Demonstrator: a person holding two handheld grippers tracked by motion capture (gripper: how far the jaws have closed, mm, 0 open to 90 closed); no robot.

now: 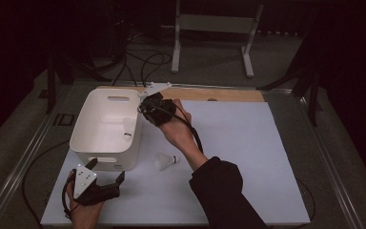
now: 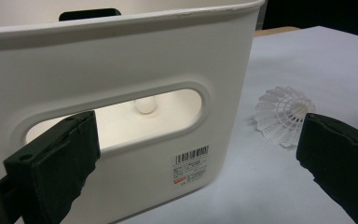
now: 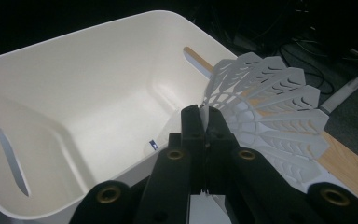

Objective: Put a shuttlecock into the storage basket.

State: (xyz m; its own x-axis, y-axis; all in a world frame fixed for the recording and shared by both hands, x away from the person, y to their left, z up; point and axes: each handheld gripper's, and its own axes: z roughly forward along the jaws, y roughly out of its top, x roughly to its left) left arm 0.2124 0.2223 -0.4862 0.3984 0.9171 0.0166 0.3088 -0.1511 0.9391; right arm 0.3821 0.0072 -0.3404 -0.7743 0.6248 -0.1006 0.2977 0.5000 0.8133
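A white plastic bin (image 1: 83, 121) stands at the table's left. My right gripper (image 1: 143, 104) hangs over the bin's right rim. In the right gripper view its jaws (image 3: 204, 122) are shut on the skirt of a white plastic shuttlecock (image 3: 270, 102), above the bin's hollow (image 3: 74, 93). A second shuttlecock (image 1: 166, 161) lies on its side on the white mat, right of the bin. My left gripper (image 1: 106, 170) rests open at the front left, facing the bin's near wall (image 2: 121, 56) and its handle slot. That shuttlecock (image 2: 282, 114) lies just beyond its right jaw. Something small, white and rounded (image 2: 145, 105) shows through the slot.
The white mat (image 1: 248, 157) covers most of the table, with a wooden strip (image 1: 219, 94) along the far edge. Cables (image 1: 143, 62) and a white stand (image 1: 209, 28) are on the floor beyond. The person's dark sleeve (image 1: 219, 191) crosses the front middle.
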